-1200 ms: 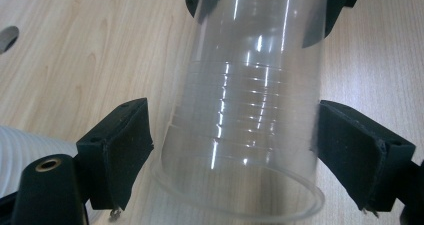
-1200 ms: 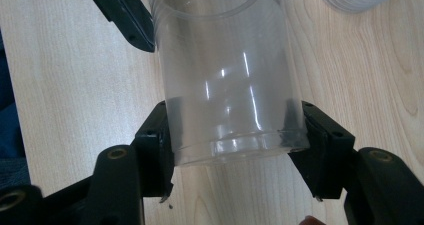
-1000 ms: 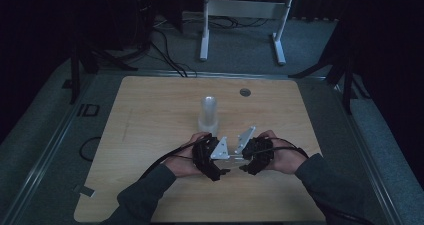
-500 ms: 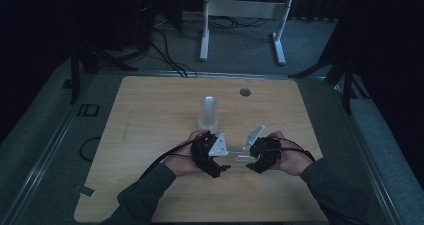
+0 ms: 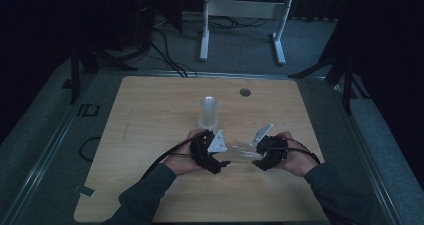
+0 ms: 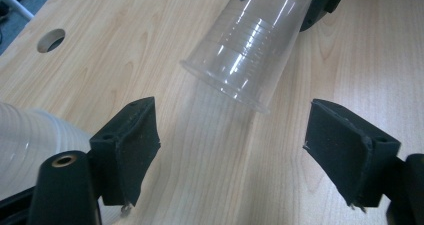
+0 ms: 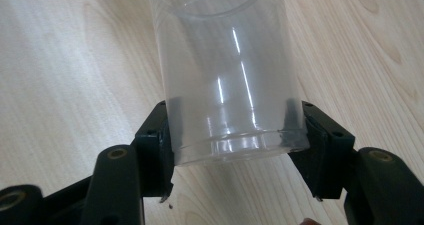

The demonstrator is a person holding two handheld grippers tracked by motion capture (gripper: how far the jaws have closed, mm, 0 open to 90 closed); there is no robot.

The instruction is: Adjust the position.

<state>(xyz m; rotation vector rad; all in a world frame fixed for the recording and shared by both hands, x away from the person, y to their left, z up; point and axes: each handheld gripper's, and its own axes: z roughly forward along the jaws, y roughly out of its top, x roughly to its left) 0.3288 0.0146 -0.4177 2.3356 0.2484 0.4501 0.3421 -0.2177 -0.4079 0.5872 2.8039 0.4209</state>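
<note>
Pale wooden table (image 5: 150, 125), dark room around it. Clear plastic cup (image 7: 227, 80) lies on its side low over the table, my right gripper (image 7: 235, 135) pinching its base end. Left gripper (image 6: 232, 140) jaws spread, facing the cup's open rim. Stack of clear cups (image 5: 208, 112) stands just behind. Looks like mid-handover; next I close left on the rim.

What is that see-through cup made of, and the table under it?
The cup looks like thin clear plastic: the wood shows through it, with shiny streaks and moulded rings. The table looks like pale wood or a wood-look top, smooth and matt, with grain lines.
</note>
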